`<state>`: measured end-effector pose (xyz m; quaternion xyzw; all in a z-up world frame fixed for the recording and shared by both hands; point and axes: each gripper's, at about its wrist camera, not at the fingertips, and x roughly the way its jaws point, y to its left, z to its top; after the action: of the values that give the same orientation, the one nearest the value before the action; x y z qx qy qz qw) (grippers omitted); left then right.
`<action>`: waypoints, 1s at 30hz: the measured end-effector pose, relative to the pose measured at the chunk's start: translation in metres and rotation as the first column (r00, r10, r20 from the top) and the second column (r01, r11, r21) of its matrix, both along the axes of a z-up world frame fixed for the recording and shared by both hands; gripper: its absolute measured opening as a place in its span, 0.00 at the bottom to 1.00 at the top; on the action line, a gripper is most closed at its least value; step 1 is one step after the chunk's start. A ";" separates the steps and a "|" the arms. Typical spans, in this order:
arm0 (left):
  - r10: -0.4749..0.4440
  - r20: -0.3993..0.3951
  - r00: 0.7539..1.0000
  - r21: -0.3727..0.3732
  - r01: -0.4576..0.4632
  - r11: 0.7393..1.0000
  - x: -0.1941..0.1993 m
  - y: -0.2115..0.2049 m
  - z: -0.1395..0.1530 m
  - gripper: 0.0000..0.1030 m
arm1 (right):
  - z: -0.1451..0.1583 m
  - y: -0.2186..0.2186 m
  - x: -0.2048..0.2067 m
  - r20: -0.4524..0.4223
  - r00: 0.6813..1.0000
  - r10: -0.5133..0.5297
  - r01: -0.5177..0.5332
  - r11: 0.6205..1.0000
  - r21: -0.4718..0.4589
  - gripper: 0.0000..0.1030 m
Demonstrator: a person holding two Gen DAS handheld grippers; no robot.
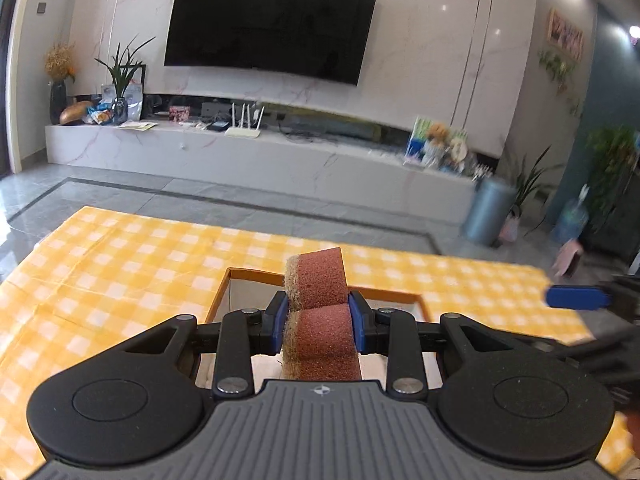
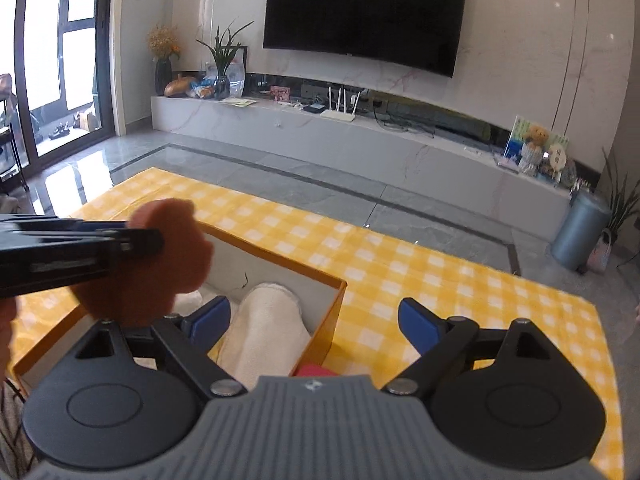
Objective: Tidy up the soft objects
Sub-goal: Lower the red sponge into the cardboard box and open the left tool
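Wall-mounted black television [image 2: 365, 16] above a white router [image 2: 338, 115], blue-grey bin [image 2: 581, 231] on grey floor

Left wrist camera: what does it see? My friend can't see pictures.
The left gripper squeezes a reddish-brown sponge above an open orange box on a yellow checked tablecloth. A big dark TV hangs behind.

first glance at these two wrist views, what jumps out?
The reddish-brown sponge pinched in the left gripper, held above the orange-rimmed box on the yellow checked tablecloth. The right gripper hangs open over a white fluffy cloth lying in that box. Behind, a big black TV fills the marble wall.
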<state>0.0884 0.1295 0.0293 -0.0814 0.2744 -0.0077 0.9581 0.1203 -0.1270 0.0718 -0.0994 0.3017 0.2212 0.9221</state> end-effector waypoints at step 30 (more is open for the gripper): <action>0.130 -0.081 0.988 0.312 -0.099 0.945 0.041 -0.034 -0.038 0.91 | -0.046 0.012 0.029 -0.096 0.995 0.004 -0.003 1.000 0.010 0.81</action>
<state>0.1293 0.0952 -0.0084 0.0523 0.3150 0.0949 0.9429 0.1492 -0.1146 0.0257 -0.0846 0.3444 0.2289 0.9066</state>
